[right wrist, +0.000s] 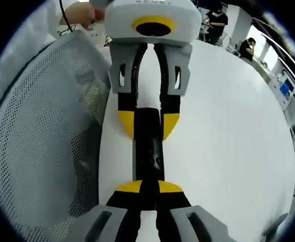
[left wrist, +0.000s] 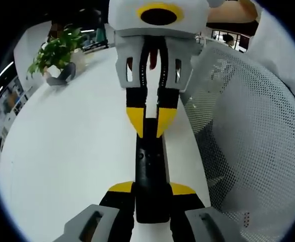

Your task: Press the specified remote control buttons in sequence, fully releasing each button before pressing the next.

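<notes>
— Black, slim plastic remote control [left wrist: 150,176] on the white tabletop [left wrist: 62,151]: why gripped from both ends?

— Likely to pin it. In the left gripper view, the left gripper [left wrist: 151,189] has its yellow-tipped jaws closed on the near end; the right gripper [left wrist: 151,121], entering from twelve o'clock, is narrowed onto the far end. The right gripper view mirrors that: right gripper [right wrist: 150,187] clamped, left gripper [right wrist: 148,125] opposite.

— Room to move?

— A white mesh chair back [left wrist: 248,126] crowds the table edge at three o'clock; bare table opens toward nine, up to a green potted plant [left wrist: 57,55] at eleven.
</notes>
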`<action>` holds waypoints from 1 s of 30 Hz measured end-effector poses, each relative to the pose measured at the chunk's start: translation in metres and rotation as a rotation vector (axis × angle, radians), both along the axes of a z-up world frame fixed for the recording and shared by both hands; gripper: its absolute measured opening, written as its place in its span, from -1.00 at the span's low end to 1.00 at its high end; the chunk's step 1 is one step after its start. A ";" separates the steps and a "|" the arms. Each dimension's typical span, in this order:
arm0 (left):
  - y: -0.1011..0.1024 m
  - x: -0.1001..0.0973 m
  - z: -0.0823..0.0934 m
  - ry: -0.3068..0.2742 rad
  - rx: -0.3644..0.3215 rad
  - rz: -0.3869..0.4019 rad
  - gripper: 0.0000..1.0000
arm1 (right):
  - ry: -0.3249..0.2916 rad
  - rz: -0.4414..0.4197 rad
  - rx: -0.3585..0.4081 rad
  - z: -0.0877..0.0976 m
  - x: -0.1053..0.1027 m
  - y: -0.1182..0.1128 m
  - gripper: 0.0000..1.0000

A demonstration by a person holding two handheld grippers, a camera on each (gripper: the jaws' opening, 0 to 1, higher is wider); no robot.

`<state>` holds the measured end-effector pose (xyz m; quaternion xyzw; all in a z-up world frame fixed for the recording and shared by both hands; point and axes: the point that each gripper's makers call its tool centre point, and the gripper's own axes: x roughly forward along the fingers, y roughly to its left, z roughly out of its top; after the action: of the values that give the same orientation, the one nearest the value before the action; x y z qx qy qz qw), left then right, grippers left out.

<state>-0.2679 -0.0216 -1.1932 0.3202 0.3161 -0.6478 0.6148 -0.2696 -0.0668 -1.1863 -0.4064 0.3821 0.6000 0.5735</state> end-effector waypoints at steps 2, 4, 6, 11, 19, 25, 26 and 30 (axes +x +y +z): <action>0.000 0.000 0.000 0.001 -0.005 -0.005 -0.51 | -0.003 -0.002 -0.026 0.000 -0.001 0.001 -0.87; 0.000 0.000 0.000 0.002 -0.010 -0.005 -0.51 | 0.010 -0.052 -0.009 0.000 0.000 0.000 -0.87; 0.000 0.000 0.001 0.002 -0.014 -0.001 -0.51 | 0.001 -0.084 0.040 0.002 0.001 -0.001 -0.87; 0.001 0.000 0.001 0.003 -0.032 0.011 -0.51 | -0.029 -0.132 0.148 0.003 0.001 0.001 -0.87; 0.000 0.000 0.001 0.004 -0.039 0.010 -0.51 | -0.063 -0.100 0.174 0.003 0.001 0.010 -0.85; 0.001 0.000 0.001 0.007 -0.065 0.012 -0.51 | -0.067 -0.033 0.137 0.003 0.002 0.011 -0.81; 0.001 0.000 0.001 0.008 -0.069 0.014 -0.51 | -0.062 -0.030 0.130 0.003 0.003 0.012 -0.81; 0.001 0.000 0.001 0.010 -0.086 0.019 -0.51 | -0.072 0.040 0.071 0.002 0.002 0.013 -0.81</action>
<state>-0.2681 -0.0205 -1.1919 0.2871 0.2938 -0.6565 0.6326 -0.2678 -0.0542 -1.1843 -0.4146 0.3314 0.6096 0.5888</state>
